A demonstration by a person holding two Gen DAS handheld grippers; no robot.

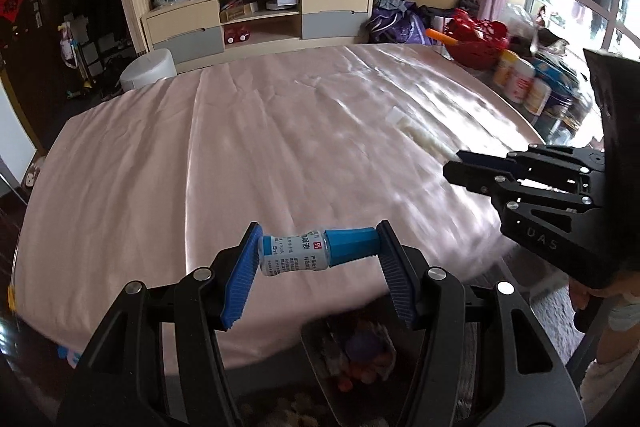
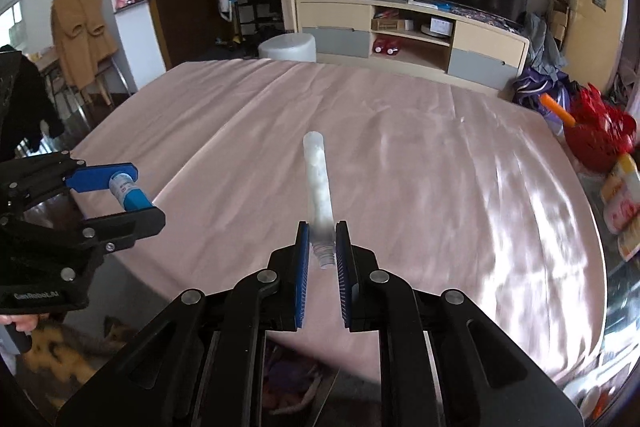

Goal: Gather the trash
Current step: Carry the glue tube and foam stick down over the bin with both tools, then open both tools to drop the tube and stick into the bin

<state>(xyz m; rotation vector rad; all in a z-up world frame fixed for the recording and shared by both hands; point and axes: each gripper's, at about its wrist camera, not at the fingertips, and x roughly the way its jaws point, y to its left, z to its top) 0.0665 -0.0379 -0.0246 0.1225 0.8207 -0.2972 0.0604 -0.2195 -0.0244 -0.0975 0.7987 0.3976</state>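
Observation:
A small eye-drop bottle point(image 1: 296, 253) with a blue cap lies lengthwise between the blue pads of my left gripper point(image 1: 320, 237), which is shut on it above the table's near edge. In the right wrist view the same bottle point(image 2: 126, 189) and left gripper point(image 2: 134, 193) show at the left. My right gripper point(image 2: 322, 233) is shut on the lower end of a clear plastic tube point(image 2: 318, 179) stuffed with white material; the tube sticks out forward over the table. In the left wrist view the right gripper point(image 1: 456, 167) shows at the right, with the blurred tube point(image 1: 424, 141).
A pink cloth covers the round table point(image 1: 240, 147). Below its near edge stands a bin point(image 1: 352, 351) holding rubbish. At the table's right side are a red basket point(image 1: 476, 43) and several jars point(image 1: 520, 83). A white stool point(image 1: 148, 69) and a TV cabinet point(image 1: 260, 15) stand beyond.

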